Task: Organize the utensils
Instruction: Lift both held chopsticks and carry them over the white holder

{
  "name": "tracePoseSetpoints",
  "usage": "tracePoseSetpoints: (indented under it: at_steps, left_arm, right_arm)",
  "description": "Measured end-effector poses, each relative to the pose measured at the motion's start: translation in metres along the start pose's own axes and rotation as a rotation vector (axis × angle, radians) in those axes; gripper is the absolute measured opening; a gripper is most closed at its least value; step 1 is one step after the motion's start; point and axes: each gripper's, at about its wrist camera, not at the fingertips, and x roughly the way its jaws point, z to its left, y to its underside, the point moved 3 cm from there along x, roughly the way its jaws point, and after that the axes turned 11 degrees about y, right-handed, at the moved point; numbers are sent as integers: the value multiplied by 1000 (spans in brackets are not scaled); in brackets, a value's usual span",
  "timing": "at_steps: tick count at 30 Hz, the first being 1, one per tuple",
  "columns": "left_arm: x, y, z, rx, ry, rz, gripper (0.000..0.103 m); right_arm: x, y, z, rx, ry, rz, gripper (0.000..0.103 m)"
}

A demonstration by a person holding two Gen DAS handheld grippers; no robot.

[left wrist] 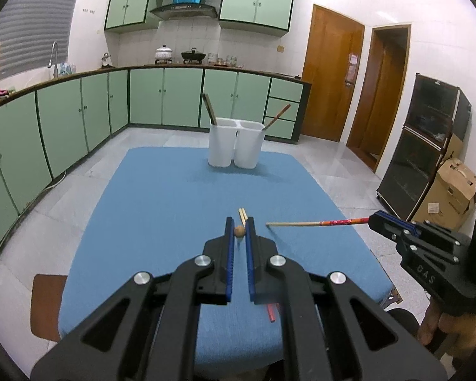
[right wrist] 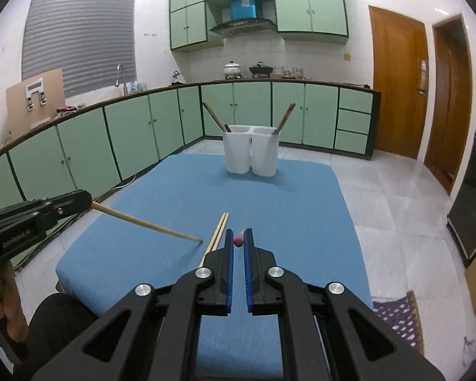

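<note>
My left gripper is shut on a plain wooden chopstick, whose round butt end shows between the blue pads. In the right wrist view the left gripper holds it slanting down, its tip at the blue cloth. My right gripper is shut on a red-patterned chopstick, which points left from the right gripper. A pair of wooden chopsticks lies on the cloth between the two grippers. The white two-compartment holder stands at the table's far end, with dark sticks in its left cup and a reddish one in its right.
The table wears a blue cloth. A short red stick end lies on it under my left gripper. Green cabinets run along the left and back. A black cabinet and a cardboard box stand to the right.
</note>
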Motion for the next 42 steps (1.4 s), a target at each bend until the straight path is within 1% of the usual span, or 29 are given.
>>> tracePoseSetpoints:
  at_steps: [12, 21, 29, 33, 35, 39, 42]
  left_arm:
    - [4, -30, 3, 31, 15, 6, 6]
    - [28, -65, 19, 40, 40, 49, 6]
    - [51, -93, 29, 46, 53, 81, 6]
    - [56, -116, 29, 66, 59, 71, 6]
    - [60, -129, 31, 70, 65, 67, 6]
    - [68, -168, 33, 79, 73, 43, 6]
    - [78, -200, 33, 75, 86, 17, 6]
  right_arm:
    - [20, -49, -2, -77, -22, 50, 6]
    - [53, -97, -1, -114, -54, 121, 6]
    - [81, -135, -6, -133, -62, 186, 6]
    - [85, -158, -10, -125, -65, 195, 6]
    - [84, -173, -10, -134, -58, 185, 6]
    - [85, -207, -10, -120, -57, 165, 6]
    - [88, -238, -12, -97, -45, 133, 6]
